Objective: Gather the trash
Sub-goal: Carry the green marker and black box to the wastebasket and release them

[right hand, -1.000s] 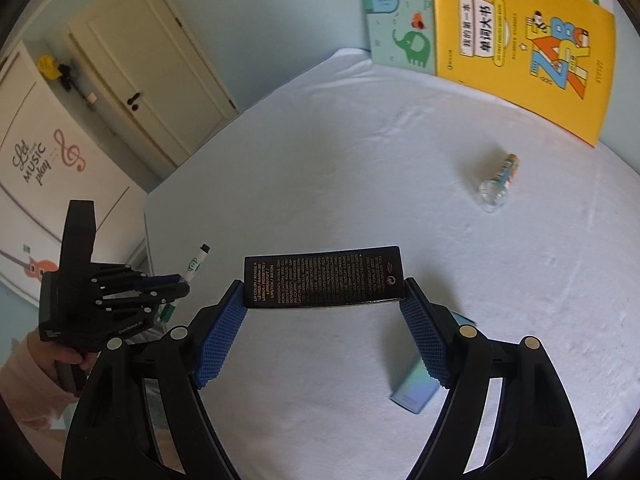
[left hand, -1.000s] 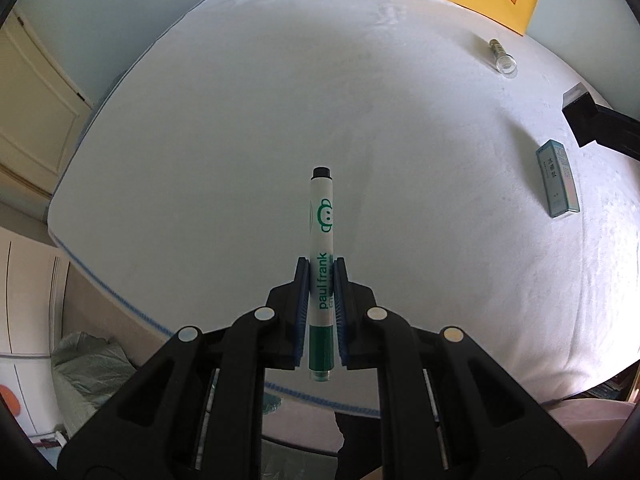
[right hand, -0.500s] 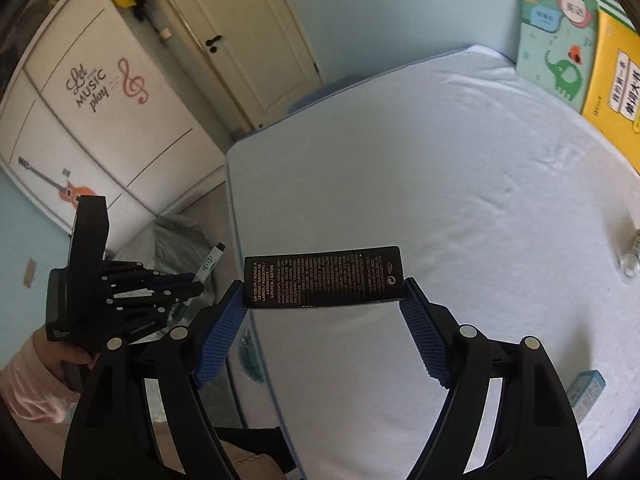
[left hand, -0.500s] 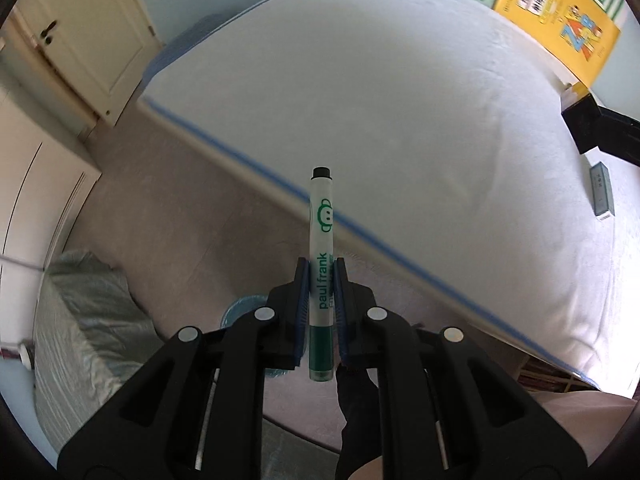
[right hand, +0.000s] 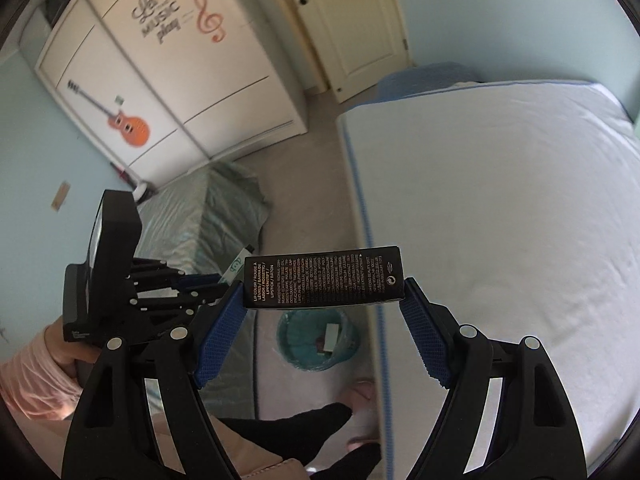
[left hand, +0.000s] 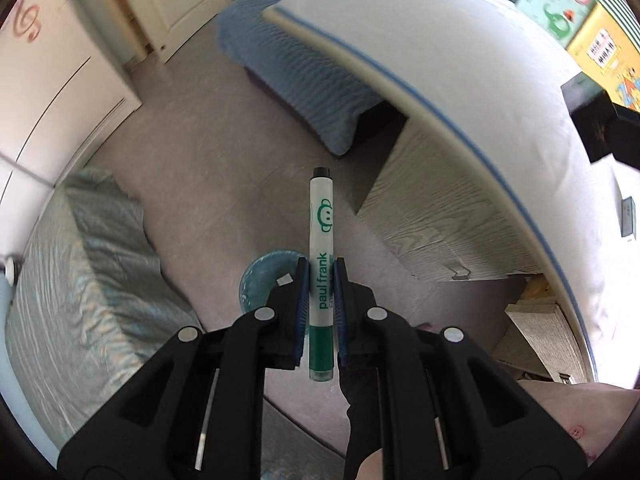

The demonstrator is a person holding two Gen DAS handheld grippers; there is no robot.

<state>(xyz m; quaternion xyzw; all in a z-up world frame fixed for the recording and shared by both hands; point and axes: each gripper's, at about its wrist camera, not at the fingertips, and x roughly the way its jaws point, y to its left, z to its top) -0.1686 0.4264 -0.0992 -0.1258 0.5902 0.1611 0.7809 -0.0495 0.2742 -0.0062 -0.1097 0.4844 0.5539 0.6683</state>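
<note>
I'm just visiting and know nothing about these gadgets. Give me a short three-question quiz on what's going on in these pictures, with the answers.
1. True or false: the left gripper is shut on the white and green marker pen.
2. The long black printed carton sits in the right gripper: A) gripped end to end, B) lying loose on the white bed sheet, C) standing in the bin.
3. Fill in: the round teal waste bin on the floor already holds a small white ____.

Key: 1 true; 2 A; 3 box, probably, though it is too small to be sure.
</note>
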